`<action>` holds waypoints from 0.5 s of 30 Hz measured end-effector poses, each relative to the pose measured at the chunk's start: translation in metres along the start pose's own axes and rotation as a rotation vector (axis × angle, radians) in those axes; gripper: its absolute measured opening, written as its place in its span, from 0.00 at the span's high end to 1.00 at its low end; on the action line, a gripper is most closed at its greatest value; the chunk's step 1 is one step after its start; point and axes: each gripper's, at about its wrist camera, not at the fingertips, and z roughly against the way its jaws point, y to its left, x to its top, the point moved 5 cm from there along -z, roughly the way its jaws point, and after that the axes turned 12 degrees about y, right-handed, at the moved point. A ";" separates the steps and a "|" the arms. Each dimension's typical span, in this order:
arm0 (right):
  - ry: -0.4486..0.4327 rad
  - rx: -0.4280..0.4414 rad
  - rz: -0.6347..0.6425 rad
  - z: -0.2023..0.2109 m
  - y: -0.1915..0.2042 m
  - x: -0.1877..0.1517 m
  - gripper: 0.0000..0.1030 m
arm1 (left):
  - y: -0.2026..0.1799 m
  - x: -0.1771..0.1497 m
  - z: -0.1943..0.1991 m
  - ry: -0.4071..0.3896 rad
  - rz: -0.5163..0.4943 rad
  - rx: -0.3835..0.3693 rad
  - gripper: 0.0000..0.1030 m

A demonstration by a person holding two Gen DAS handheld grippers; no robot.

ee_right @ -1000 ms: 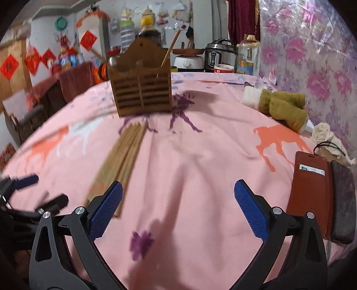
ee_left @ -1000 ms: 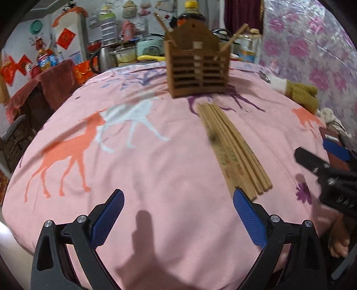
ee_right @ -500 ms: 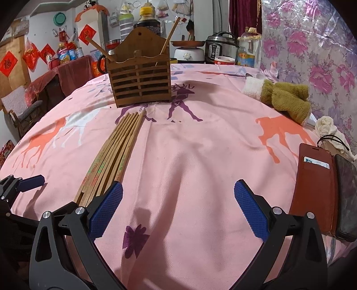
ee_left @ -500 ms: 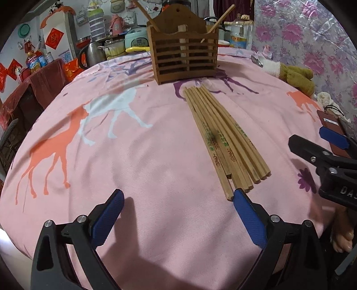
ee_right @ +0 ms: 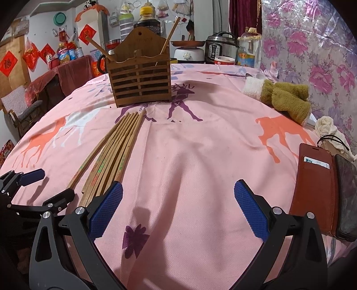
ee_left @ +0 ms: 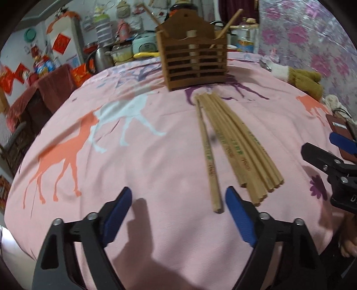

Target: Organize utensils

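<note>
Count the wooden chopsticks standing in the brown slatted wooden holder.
2. In the brown slatted wooden holder, one wooden chopstick leans out at its left end, the other at its right. Any lying inside may be hidden.

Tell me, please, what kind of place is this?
Probably a home kitchen or dining room: a rice cooker and a dark sauce bottle stand behind a cloth-covered table bearing chopsticks and a wooden holder.

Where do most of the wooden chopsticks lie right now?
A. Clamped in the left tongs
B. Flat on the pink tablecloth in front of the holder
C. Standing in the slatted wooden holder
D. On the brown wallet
B: the bundle of wooden chopsticks lies flat on the pink tablecloth, just short of the slatted wooden holder.
</note>
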 end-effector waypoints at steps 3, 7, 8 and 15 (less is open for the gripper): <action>-0.002 0.000 0.000 0.000 0.000 0.000 0.07 | -0.005 0.003 0.000 -0.006 -0.011 -0.048 0.51; -0.015 -0.001 0.003 0.004 0.000 0.001 0.07 | 0.005 0.005 -0.002 -0.002 0.021 -0.027 0.91; -0.019 0.001 0.004 0.005 0.000 0.001 0.07 | 0.015 0.005 -0.004 0.003 0.056 -0.024 0.91; -0.040 0.048 0.081 0.011 0.015 -0.002 0.20 | 0.037 0.002 -0.005 -0.018 0.116 -0.028 0.87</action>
